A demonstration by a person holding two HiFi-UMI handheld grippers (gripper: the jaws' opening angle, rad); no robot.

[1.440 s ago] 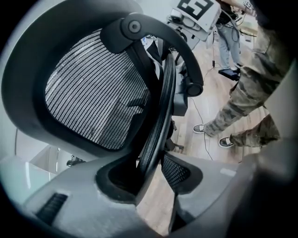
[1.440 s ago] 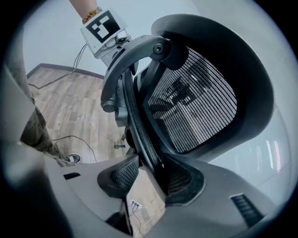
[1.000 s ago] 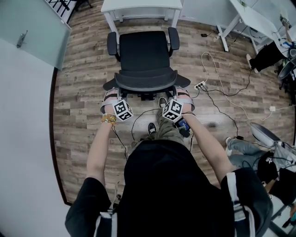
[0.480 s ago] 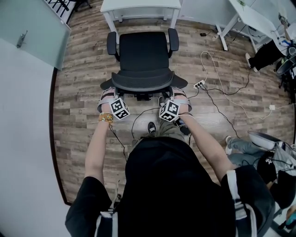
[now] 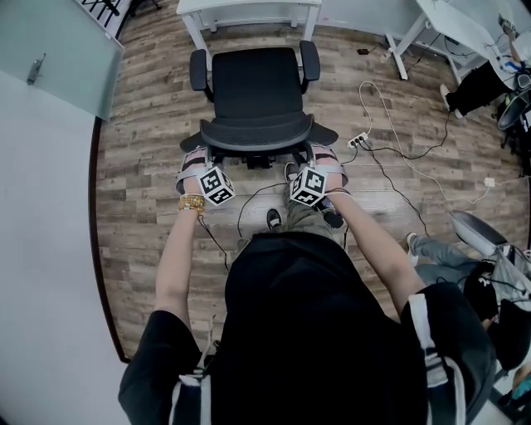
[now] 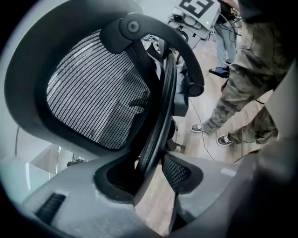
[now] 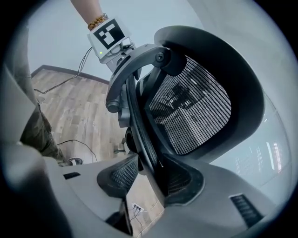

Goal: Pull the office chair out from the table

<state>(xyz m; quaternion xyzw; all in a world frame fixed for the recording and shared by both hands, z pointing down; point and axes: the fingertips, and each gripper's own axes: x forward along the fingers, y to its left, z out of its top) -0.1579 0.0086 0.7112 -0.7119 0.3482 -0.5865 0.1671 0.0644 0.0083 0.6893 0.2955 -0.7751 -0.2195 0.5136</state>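
The black office chair (image 5: 255,83) stands on the wood floor with its seat front close to the white table (image 5: 249,10) at the top of the head view. Its mesh backrest (image 5: 259,133) faces me. My left gripper (image 5: 197,158) is shut on the backrest's left edge, and my right gripper (image 5: 325,156) is shut on its right edge. In the left gripper view the backrest rim (image 6: 156,135) runs between the jaws of the left gripper (image 6: 149,174). The right gripper view shows the same rim (image 7: 142,139) pinched in the right gripper (image 7: 149,181).
A power strip (image 5: 358,141) and loose cables (image 5: 398,178) lie on the floor to the right of the chair. A second white desk (image 5: 465,33) stands at the upper right. A glass wall (image 5: 50,50) runs along the left. My feet (image 5: 274,217) are just behind the chair.
The whole view has slid up slightly. Both grippers stay clamped on the backrest, and the chair sits at about the same spot on the floor.
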